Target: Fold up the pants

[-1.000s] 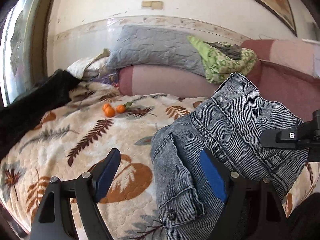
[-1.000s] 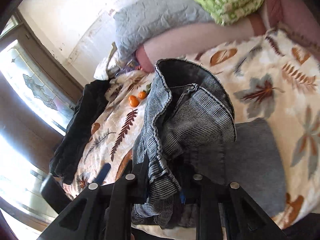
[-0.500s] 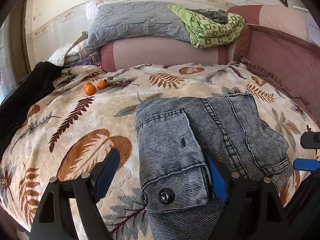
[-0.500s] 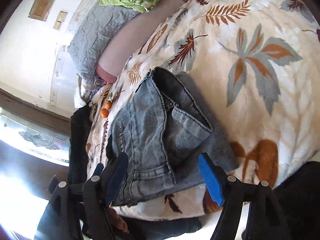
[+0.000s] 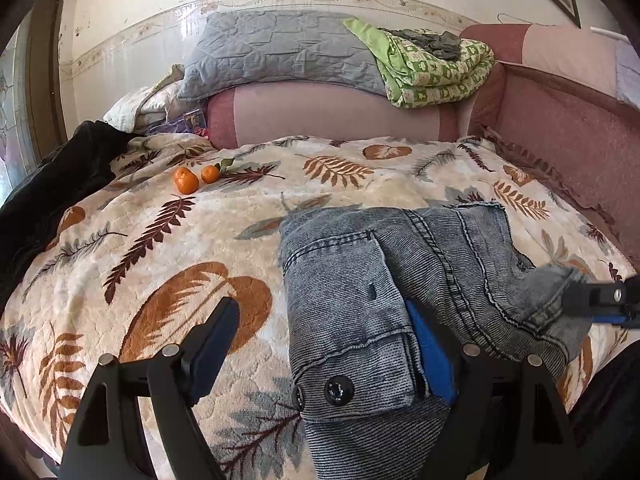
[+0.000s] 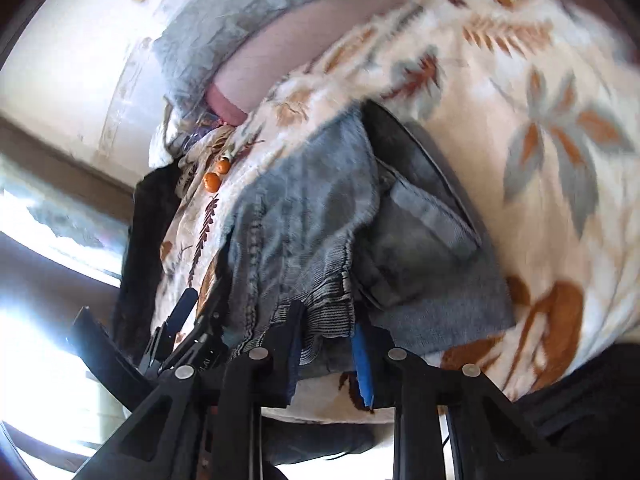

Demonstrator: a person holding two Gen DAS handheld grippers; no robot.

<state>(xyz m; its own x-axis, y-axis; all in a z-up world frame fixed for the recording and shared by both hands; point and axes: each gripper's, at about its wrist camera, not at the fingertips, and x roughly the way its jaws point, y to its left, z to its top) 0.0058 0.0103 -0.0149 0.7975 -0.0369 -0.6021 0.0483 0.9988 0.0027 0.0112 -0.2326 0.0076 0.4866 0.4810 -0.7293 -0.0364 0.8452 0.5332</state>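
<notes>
Since the earlier frame, the jeans (image 5: 400, 280) are no longer being held up in the air; they are now being laid as a folded bundle on the bed (image 5: 160, 248), near its front edge and well apart from the two oranges (image 5: 192, 178). A folding step is judged to be in hand. The right tool (image 6: 326, 344) is being closed, its jaws already pinching a bunched edge of the jeans. The left tool (image 5: 320, 344) is being held wide open, its right pad tucked under a denim flap beside the button, gripping nothing. Next, the pinched edge is probably to be carried across the bundle and smoothed flat, without the layers beneath being dragged along.
</notes>
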